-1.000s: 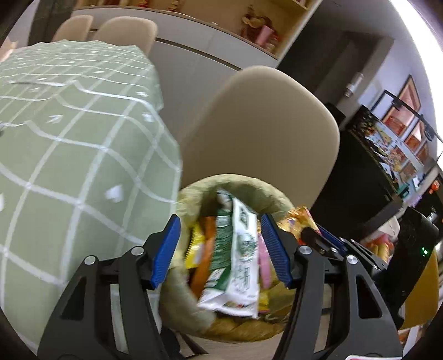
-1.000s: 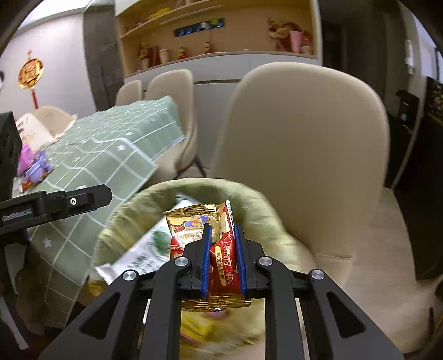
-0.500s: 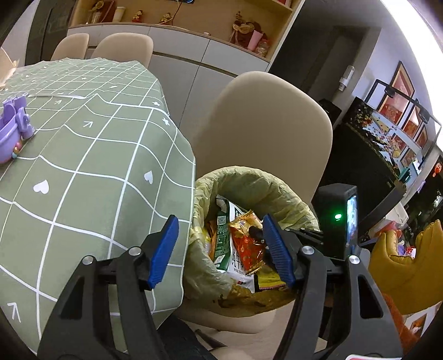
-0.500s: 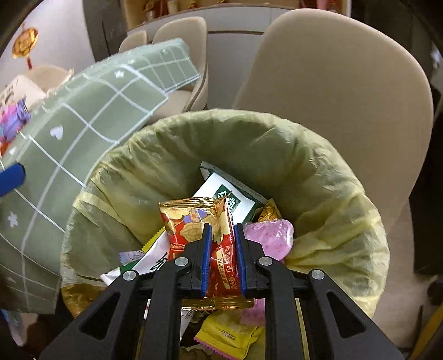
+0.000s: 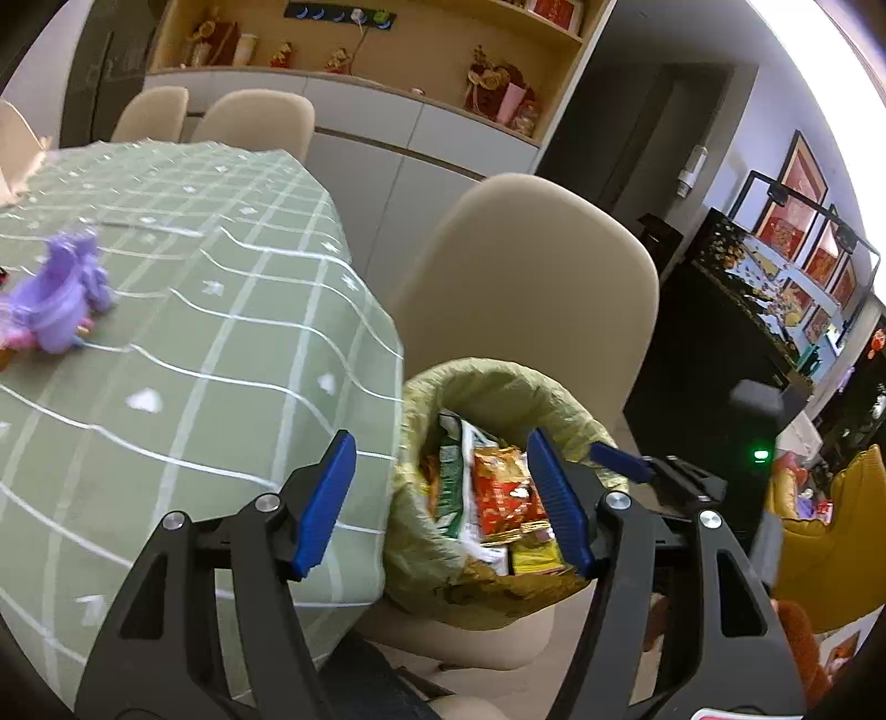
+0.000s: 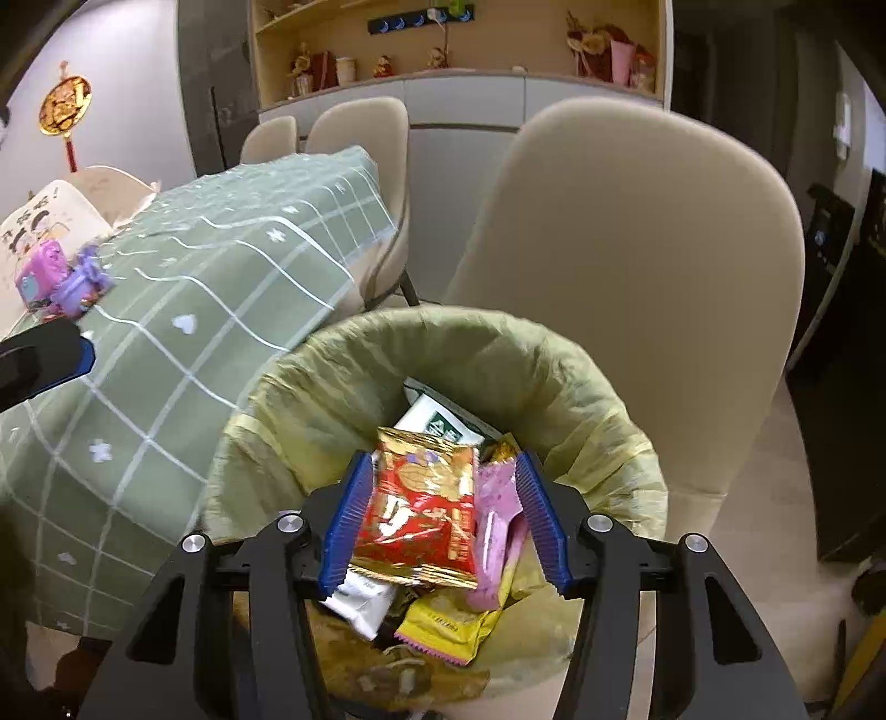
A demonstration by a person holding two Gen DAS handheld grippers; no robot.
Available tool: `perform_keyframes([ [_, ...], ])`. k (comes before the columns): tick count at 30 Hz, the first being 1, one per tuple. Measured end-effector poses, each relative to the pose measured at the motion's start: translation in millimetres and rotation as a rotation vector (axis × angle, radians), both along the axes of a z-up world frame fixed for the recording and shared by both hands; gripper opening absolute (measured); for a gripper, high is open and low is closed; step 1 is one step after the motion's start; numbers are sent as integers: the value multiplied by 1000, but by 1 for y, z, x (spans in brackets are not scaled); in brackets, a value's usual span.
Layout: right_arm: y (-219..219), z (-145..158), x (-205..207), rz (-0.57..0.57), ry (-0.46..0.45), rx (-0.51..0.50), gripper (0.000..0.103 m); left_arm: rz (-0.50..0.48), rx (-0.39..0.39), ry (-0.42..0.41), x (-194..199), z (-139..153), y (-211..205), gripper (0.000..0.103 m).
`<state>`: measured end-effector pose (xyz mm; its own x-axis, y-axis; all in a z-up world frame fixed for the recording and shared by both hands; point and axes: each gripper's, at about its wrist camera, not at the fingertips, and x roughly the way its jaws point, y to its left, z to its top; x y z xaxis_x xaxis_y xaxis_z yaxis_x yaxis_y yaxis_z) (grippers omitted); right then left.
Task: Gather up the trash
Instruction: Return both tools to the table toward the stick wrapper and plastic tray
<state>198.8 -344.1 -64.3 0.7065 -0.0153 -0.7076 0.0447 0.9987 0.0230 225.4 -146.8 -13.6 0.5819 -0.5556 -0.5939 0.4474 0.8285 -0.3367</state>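
My right tool (image 6: 446,518) is spreading its jaws over a lined trash bin (image 6: 603,399), where a red-and-gold snack wrapper (image 6: 421,515) lies loose between them on other packets. My left tool (image 5: 443,498) hangs spread and empty beside the bin. A green checked counter (image 5: 183,354) carries a purple toy (image 5: 61,302); beige chairs (image 5: 531,288) and wall shelves (image 5: 387,44) stand behind.

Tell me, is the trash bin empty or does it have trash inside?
Not empty. The trash bin holds several snack wrappers, a red one on top.
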Motion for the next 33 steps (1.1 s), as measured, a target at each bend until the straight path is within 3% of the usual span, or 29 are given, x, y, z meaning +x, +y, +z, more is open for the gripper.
perform_keyframes([
  [5,31,32,-12,86,-28,28,57,90,28,-57,-11,24,42,61],
  [11,98,86,-29,198,-178,-18,57,215,41,-150,-25,58,124,64],
  [14,130,99,-25,283,-180,9,57,266,73,-177,-27,64,162,66],
  [20,187,104,-14,353,-202,-35,57,375,120,-163,-25,61,239,66],
  [24,212,102,-3,375,-178,-7,57,403,162,-132,-19,51,273,66],
  [28,230,96,13,383,-150,39,57,379,200,-105,-14,40,294,66],
  [33,249,84,26,404,-120,16,57,301,216,-68,5,31,295,66],
])
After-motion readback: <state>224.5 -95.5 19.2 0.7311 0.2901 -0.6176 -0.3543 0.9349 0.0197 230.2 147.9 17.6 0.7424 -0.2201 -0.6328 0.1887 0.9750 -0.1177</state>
